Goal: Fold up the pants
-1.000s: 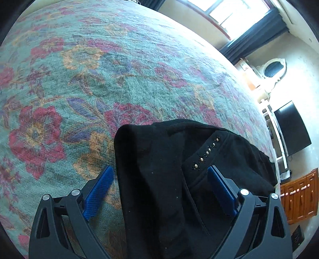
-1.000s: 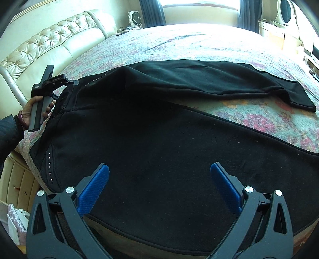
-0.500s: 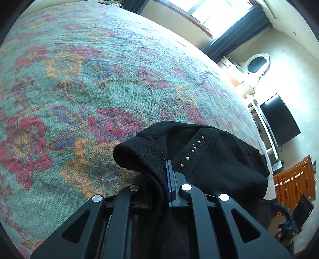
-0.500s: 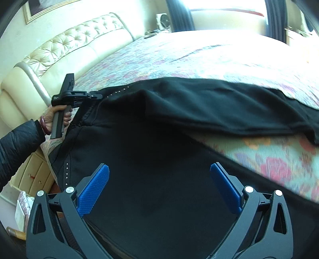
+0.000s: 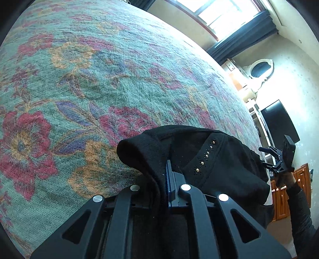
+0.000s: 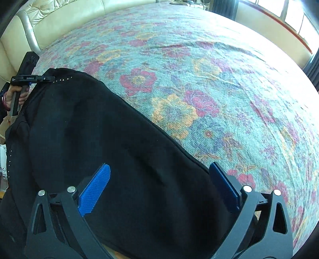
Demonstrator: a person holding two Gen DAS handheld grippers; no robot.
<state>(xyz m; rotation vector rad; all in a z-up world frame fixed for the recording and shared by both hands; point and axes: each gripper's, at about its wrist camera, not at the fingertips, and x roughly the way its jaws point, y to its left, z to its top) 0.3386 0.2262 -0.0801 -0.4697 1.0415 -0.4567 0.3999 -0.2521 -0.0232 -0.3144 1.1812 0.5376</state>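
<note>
1. Up close in the left wrist view, the left gripper [image 5: 169,185] fills the lower centre of the frame, its blue pads pressed together with a fold of the black pants [image 5: 209,165] pinched between them.
2. Around that pinch the cloth bunches into a rounded hump at centre frame, with a short line of small metal studs [image 5: 205,157] running diagonally across it just right of the pads.
3. Behind and to the left, the floral bedspread [image 5: 79,79] covers most of the frame in teal, red and orange.
4. At the right edge of the same view, the right gripper [image 5: 279,159] shows small and dark, held up by a hand with a dark sleeve below it.
5. Seen from the right wrist view, the right gripper [image 6: 159,183] stands wide open at the bottom of the frame, both blue pads [image 6: 95,185] well apart, gripping nothing.
6. Black pants [image 6: 99,139] lie between and beyond those pads, spreading diagonally from lower right to upper left over the bedspread [image 6: 219,79].
7. At the left edge, the left gripper [image 6: 49,78] meets the studded corner of the pants, near a cream tufted headboard [image 6: 59,18] along the upper left.
</note>
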